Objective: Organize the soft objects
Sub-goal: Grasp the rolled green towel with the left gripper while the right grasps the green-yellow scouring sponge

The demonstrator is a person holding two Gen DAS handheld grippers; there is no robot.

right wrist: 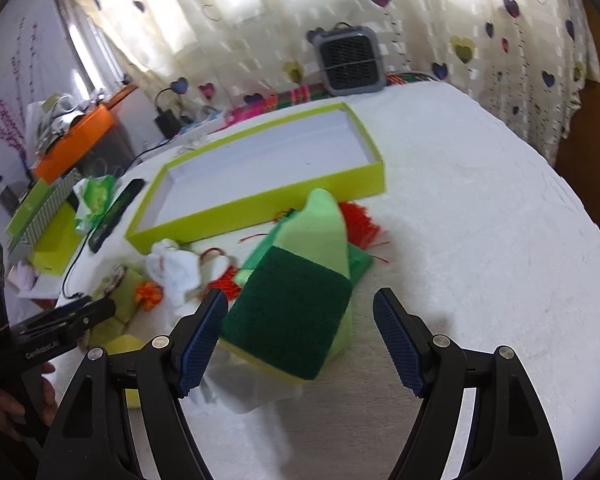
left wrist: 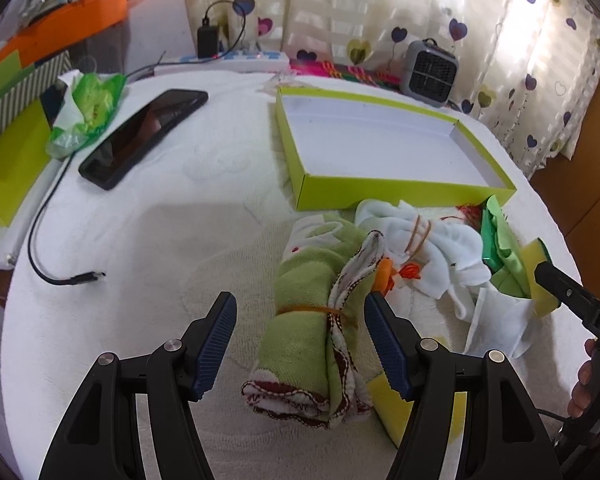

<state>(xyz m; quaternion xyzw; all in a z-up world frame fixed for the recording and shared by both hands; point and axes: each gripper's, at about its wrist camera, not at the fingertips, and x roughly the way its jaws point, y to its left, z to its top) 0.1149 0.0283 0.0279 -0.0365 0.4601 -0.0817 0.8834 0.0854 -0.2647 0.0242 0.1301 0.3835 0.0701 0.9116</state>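
Both tools are lining up a first pick. The left gripper [left wrist: 300,344] stands wide apart around the rolled towel [left wrist: 316,332], low centre of its frame, gripping nothing. The right gripper [right wrist: 300,344] is likewise spread around the sponge [right wrist: 288,316]. The box [left wrist: 380,140], upper centre, waits empty. Next, I judge: squeeze, lift, carry to it.

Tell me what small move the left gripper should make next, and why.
Probably ease the left gripper forward a little, then close. Its jaws are open on either side of the rolled green towel, which lies on the table ungrasped, and the open green box beyond it holds nothing yet.
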